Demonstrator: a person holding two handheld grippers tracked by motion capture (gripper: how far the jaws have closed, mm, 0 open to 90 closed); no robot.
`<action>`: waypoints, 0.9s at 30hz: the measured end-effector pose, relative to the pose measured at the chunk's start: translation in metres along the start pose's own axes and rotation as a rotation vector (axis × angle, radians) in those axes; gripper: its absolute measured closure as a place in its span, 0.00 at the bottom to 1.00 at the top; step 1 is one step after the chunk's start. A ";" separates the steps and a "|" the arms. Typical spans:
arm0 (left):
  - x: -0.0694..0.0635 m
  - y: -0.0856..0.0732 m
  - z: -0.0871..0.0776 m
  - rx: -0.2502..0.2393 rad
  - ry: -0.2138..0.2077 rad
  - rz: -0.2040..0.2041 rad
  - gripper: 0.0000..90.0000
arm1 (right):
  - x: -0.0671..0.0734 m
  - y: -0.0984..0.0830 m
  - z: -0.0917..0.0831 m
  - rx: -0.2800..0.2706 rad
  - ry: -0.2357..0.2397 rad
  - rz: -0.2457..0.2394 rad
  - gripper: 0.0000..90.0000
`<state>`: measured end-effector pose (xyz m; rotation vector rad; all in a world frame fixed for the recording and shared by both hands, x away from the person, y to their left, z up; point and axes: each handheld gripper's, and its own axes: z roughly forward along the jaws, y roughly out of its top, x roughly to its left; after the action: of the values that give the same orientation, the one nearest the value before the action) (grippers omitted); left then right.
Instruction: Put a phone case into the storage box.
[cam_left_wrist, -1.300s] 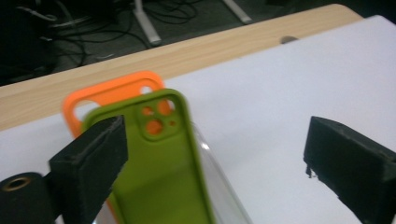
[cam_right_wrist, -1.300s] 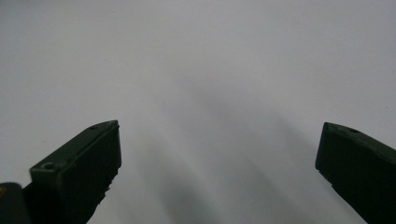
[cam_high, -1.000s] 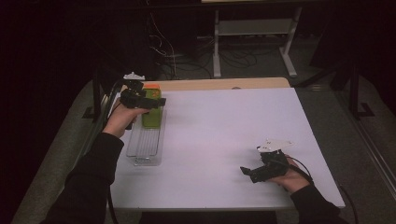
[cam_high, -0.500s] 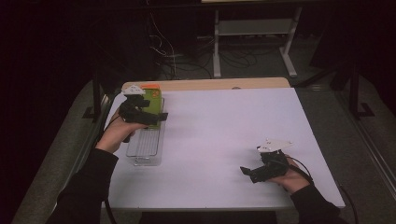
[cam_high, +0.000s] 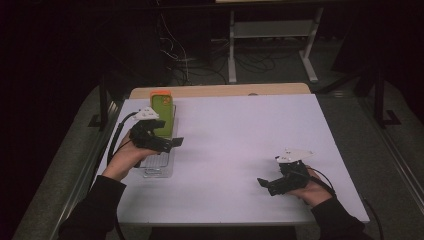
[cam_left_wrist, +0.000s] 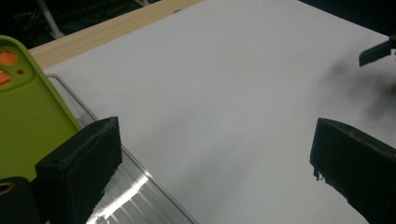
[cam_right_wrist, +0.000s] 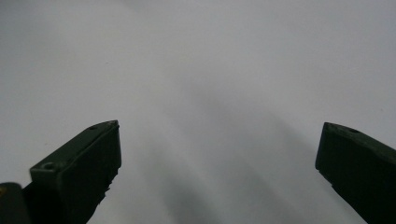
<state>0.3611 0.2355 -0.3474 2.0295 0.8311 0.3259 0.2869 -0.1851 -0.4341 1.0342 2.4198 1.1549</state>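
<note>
Drawing our left hand-held gripper (cam_high: 172, 143) back empty off the phone (cam_high: 162, 107) (now left lying in its tray (cam_high: 159, 167)), we keep both hand-held grippers gaping; the right (cam_high: 264, 183) waits.

Left tool (cam_high: 170, 144) drew back off green phone case (cam_high: 163, 112), toward person.

Green phone case (cam_high: 163, 111) with orange top, clear tray (cam_high: 161, 165), white table (cam_high: 240, 150).
</note>
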 end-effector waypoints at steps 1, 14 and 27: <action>-0.002 -0.002 0.000 -0.004 0.000 -0.002 0.02 | 0.000 0.000 0.000 -0.003 -0.001 -0.003 0.00; -0.015 -0.032 -0.007 -0.006 -0.031 0.029 0.02 | 0.001 0.007 -0.008 -0.034 0.007 -0.010 0.00; -0.023 -0.060 -0.012 -0.022 -0.037 0.011 0.02 | 0.001 0.015 -0.020 -0.073 0.026 -0.010 0.00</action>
<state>0.3123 0.2508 -0.3879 2.0146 0.7905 0.3021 0.2836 -0.1891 -0.4094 0.9892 2.3812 1.2507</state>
